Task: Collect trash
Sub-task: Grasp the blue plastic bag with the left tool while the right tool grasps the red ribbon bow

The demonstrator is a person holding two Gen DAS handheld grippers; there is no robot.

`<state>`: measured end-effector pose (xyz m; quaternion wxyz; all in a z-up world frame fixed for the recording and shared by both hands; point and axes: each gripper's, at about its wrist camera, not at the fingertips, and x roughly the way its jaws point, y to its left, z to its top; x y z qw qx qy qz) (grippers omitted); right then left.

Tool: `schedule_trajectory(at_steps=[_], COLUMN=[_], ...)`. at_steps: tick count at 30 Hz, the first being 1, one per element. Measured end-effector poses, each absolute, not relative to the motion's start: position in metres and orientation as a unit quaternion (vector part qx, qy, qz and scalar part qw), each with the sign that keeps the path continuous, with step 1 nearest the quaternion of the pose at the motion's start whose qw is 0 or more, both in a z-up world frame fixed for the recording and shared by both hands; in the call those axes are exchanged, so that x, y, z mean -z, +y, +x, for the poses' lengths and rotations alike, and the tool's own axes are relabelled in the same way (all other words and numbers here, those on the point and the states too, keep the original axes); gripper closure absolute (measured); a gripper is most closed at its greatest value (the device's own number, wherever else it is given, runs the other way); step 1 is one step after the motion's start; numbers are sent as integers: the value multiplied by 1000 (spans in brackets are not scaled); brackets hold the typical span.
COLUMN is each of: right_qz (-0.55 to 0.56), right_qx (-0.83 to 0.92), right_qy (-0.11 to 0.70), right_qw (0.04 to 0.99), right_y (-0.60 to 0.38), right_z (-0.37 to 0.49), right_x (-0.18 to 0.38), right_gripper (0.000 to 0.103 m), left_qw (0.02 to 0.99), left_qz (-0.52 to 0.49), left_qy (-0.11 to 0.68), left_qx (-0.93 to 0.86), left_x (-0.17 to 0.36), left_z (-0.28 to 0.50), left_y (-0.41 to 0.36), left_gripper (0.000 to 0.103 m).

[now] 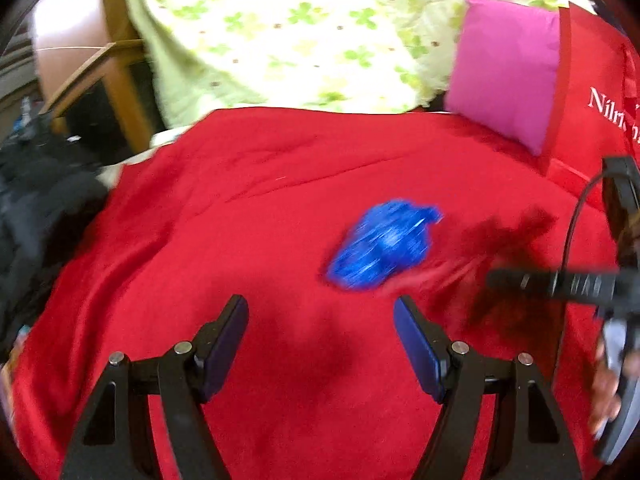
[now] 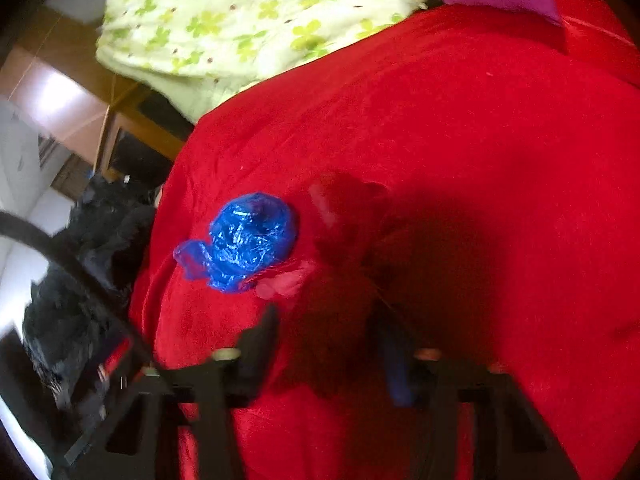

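A crumpled blue plastic wrapper [image 1: 382, 246] lies on a red blanket [image 1: 240, 220], smeared by motion blur in the left wrist view and sharper in the right wrist view, where it sits at about 10 o'clock from the right gripper [image 2: 326, 344]. Pressed against its lower edge is a scrap of red, see-through film [image 2: 282, 280]; it nearly matches the blanket and its outline is hard to follow.

The left gripper [image 1: 320, 338] hangs above the blanket with its jaws wide and nothing between them; the wrapper is at about 1 o'clock from its tips, apart from both pads. The right gripper is blurred and sits in its own dark shadow, so its fingers are only partly readable. Its jaws stand narrower than the left pair. Something dark red lies in the shadow between them, but I cannot tell whether the pads press on it or whether it is only blanket. In the left view the right gripper enters at 3 o'clock, cut off by the frame, with a blurred hand [image 1: 606, 384] on it.

Farther off, at 12 o'clock, lies a clover-print quilt [image 1: 280, 32], and at 1 o'clock a pink cushion [image 1: 504, 68] leans against a red bag [image 1: 592, 92] whose white lettering is cut off. A black heap [image 1: 36, 208] at 9 o'clock is too dark to identify
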<state>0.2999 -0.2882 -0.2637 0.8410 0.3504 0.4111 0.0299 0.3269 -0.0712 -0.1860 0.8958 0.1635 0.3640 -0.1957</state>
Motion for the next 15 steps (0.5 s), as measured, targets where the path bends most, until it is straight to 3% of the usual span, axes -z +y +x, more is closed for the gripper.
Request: schedule_trajectory(at_steps=[12, 13, 15], right_qz=[351, 349, 345], right_qx=[-12, -8, -3], right_qy=[379, 378, 374], right_qw=[856, 858, 861], right_y=[-316, -316, -317], right_z=[284, 283, 281], right_x=[245, 244, 241], right_gripper=[66, 66, 66], left_qw=[854, 850, 846], left_qz=[169, 159, 136], left_qy=[424, 433, 445], left_qx=[251, 256, 258], left_x=[220, 224, 228], left_z=[397, 400, 403], left_y=[-140, -140, -139], left_gripper=[27, 29, 46])
